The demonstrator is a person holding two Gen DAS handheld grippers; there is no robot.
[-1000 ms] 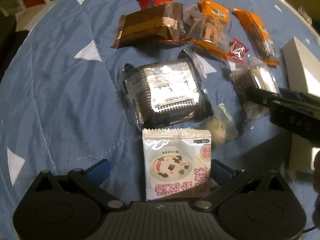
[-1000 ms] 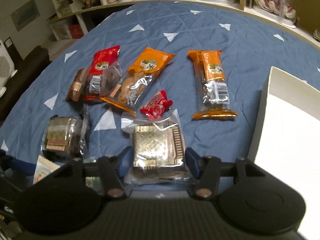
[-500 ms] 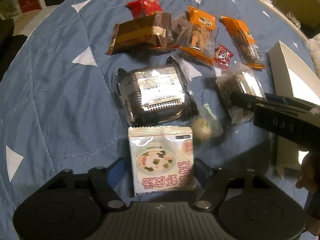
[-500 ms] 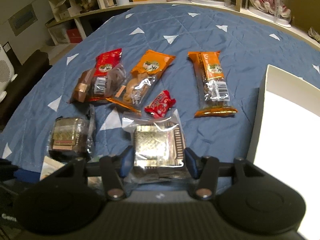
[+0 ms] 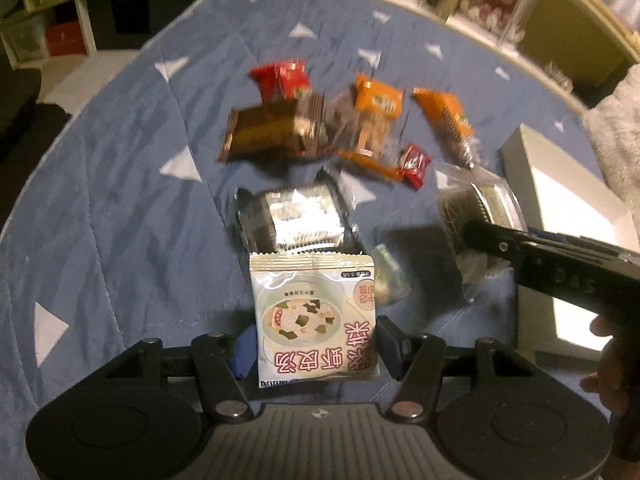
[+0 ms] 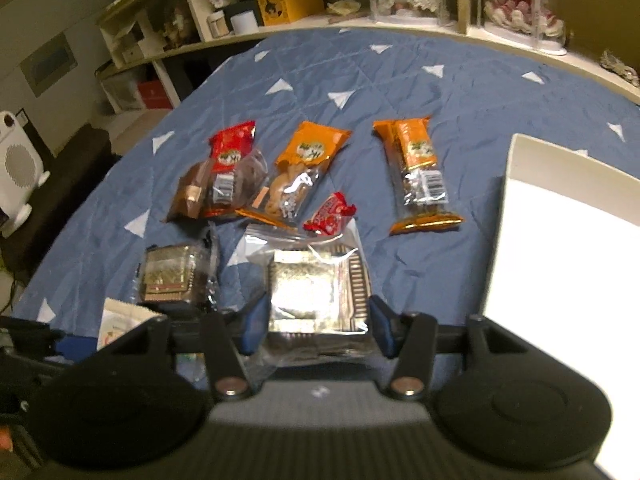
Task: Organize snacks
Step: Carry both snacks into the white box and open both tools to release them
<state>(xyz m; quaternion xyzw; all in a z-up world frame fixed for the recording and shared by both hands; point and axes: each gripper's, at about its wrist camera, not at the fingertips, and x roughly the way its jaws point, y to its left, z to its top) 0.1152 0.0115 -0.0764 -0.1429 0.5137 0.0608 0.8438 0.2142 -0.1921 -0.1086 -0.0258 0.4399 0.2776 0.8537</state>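
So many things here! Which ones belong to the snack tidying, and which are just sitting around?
Part of the job:
- soup packet in the left tongs
- clear-wrapped pastry in the right tongs
- second wrapped pastry
- long orange bar
- small red candy
- white box

Just lying about:
- yellow box on the shelf
- white heater

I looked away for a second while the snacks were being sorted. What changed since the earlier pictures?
The left tool has just been closing and now grips the white soup packet, lifting it off the blue quilt. The right tool stayed clamped on the clear-wrapped pastry and rose slightly. The other snacks and the white box stayed put.
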